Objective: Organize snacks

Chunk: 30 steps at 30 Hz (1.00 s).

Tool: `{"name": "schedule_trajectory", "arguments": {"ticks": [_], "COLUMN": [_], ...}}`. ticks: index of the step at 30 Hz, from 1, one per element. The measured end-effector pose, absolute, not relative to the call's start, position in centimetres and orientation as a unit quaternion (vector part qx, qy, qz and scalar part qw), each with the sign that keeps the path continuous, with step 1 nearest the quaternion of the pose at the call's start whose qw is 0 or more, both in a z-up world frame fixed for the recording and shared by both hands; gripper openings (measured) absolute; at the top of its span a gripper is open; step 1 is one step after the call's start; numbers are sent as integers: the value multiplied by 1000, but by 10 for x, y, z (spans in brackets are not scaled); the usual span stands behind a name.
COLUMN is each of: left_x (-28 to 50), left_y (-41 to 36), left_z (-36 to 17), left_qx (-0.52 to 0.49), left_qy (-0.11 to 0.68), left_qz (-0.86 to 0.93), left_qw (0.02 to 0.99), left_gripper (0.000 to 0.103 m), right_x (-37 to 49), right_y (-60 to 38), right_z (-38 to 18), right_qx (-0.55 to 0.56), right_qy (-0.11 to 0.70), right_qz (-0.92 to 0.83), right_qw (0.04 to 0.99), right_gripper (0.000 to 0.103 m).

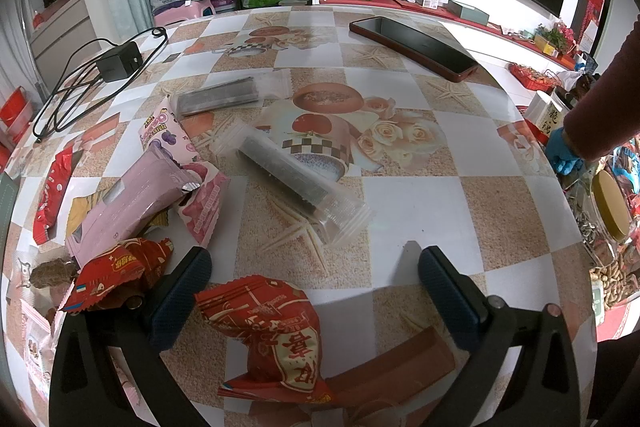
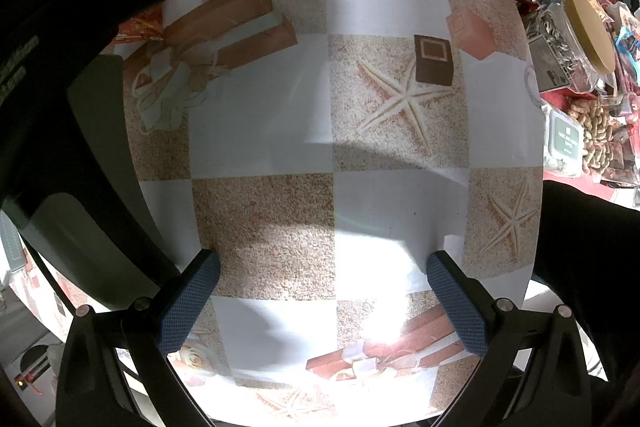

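Tabletop point(image 1: 400, 195) carries a checked cloth printed with starfish, roses and cakes; a dark phone point(image 1: 414, 47) lies at its far side and a black charger point(image 1: 118, 63) with coiled cable at far left. Snacks cluster on the left: a red foil packet point(image 1: 276, 339) lies between the spread fingers of the left tool point(image 1: 316, 279), touching neither pad as far as visible, with a pink packet point(image 1: 132, 215), a second red packet point(image 1: 116, 275) and two clear-wrapped dark bars point(image 1: 296, 183) beyond. Right tool point(image 2: 324, 283) hangs over bare cloth, fingers spread and holding nothing, a lidded jar point(image 2: 576, 43) just off the tabletop edge.
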State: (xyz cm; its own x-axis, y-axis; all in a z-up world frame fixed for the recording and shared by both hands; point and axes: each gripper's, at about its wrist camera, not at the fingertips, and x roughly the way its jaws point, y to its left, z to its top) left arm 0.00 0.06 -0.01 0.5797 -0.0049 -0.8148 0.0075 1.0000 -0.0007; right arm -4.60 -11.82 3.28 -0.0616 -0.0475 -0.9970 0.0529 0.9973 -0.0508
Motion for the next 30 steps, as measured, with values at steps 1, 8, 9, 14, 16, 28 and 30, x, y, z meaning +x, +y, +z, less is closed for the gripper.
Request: {"name": "schedule_trajectory", "arguments": {"ticks": [1, 8, 9, 14, 16, 28, 30], "left_x": [0, 0, 0, 0, 0, 0, 0], "left_y": [1, 1, 1, 1, 1, 1, 1], "left_z": [0, 0, 0, 0, 0, 0, 0], "left_qx": [1, 1, 1, 1, 1, 1, 1], "left_qy": [458, 458, 458, 458, 458, 458, 458], "left_qz": [-4, -3, -3, -3, -3, -4, -3], "left_qw": [889, 889, 889, 889, 889, 889, 889], "left_gripper": [103, 103, 103, 103, 103, 103, 103], "right_x": [-46, -44, -44, -45, -45, -47, -47], "right_y": [-118, -118, -118, -118, -118, -119, -119], "right_z": [33, 33, 33, 33, 33, 33, 33], "right_qx": [2, 2, 2, 4, 6, 6, 6], "right_qy": [728, 731, 730, 728, 727, 726, 725], "right_qz": [-37, -37, -37, -39, -40, -41, -41], "right_qw": [684, 682, 682, 685, 685, 686, 687], "right_gripper": [103, 103, 103, 103, 103, 103, 103]}}
